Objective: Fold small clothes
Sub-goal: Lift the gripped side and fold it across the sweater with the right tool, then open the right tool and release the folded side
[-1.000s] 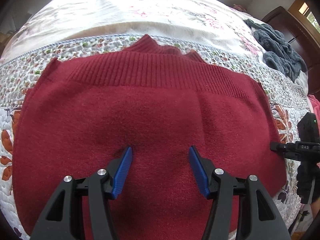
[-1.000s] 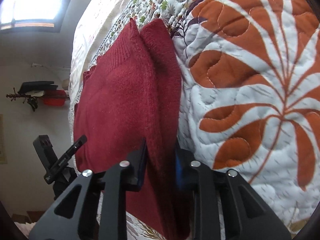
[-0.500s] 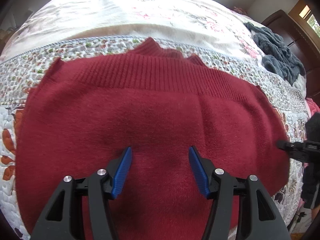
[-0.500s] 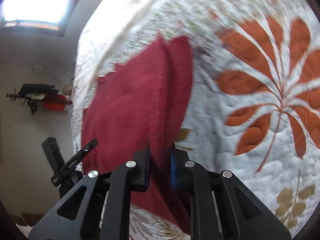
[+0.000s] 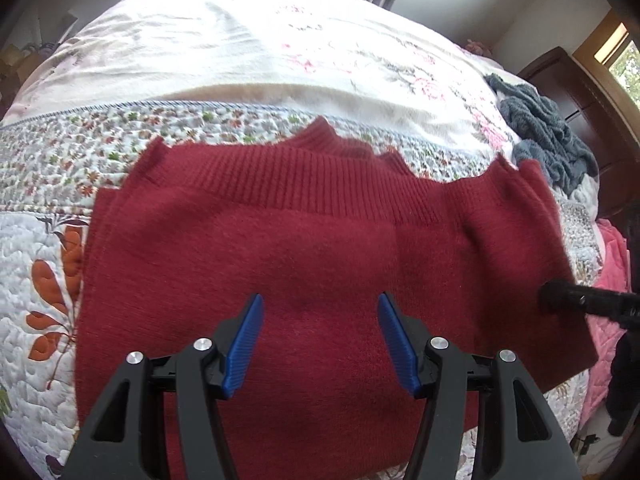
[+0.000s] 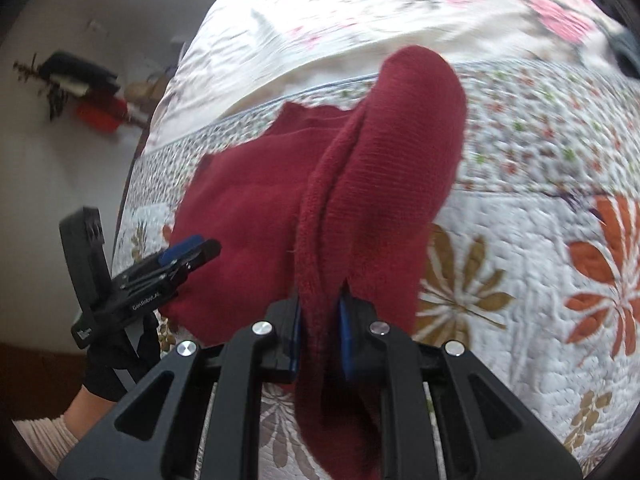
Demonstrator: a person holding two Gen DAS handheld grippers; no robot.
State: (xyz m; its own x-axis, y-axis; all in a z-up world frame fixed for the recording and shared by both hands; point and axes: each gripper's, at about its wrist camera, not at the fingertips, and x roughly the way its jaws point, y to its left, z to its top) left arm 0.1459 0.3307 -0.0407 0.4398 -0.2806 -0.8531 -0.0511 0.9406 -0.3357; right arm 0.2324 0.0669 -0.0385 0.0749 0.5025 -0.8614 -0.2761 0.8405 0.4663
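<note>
At bottom centre of each view: the tongs.
R tongs (image 6: pixel 319 330): clamped on a bunched edge of the red sweater (image 6: pixel 248 208), lifting that side off the bed, prob. to carry it across for a fold.
L tongs (image 5: pixel 320 344): spread wide, gripping nothing, low over sweater's middle; likely there to pin the body while the side goes over.
Sweater: fills centre of L view, ribbed band toward top of frame, rest flat.
Bed quilt (image 5: pixel 44 264): leaf print, under the sweater.
Upper right, L view: grey garment (image 5: pixel 548 136), well apart.
</note>
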